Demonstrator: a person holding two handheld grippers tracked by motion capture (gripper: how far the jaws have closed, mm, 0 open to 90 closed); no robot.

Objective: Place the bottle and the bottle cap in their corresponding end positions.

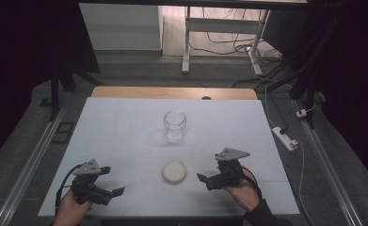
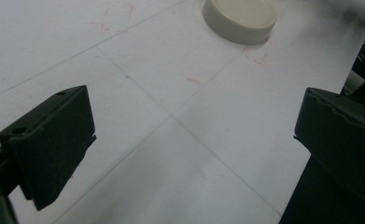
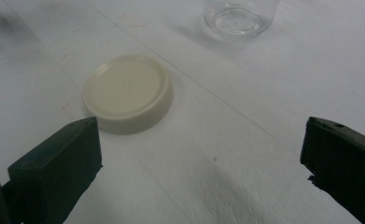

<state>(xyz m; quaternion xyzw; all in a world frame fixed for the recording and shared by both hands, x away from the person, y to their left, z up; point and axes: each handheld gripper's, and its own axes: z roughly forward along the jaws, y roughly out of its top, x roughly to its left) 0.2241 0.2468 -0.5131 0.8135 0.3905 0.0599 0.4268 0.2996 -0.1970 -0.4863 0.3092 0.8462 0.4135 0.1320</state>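
On the white table (image 1: 125, 136), a cream-coloured lid (image 1: 174, 171) lies flat near the front edge, between the two hand-held tools. At the person's left, the left tool (image 1: 111, 181) hovers low over the sheet with its jaws spread wide and nothing between them; its own view shows the lid (image 2: 240, 18) well ahead, apart from both black jaws. At the right, the right tool (image 1: 209, 175) points toward the lid, its jaws likewise wide apart and empty. Seen from the right tool, the lid (image 3: 128, 93) sits just beyond the left-hand jaw, not touching it. Farther back, near the table's middle, a clear glass jar (image 1: 174, 125) stands upright and uncovered, well apart from the lid; its base (image 3: 240, 17) shows at the top of the right gripper view.
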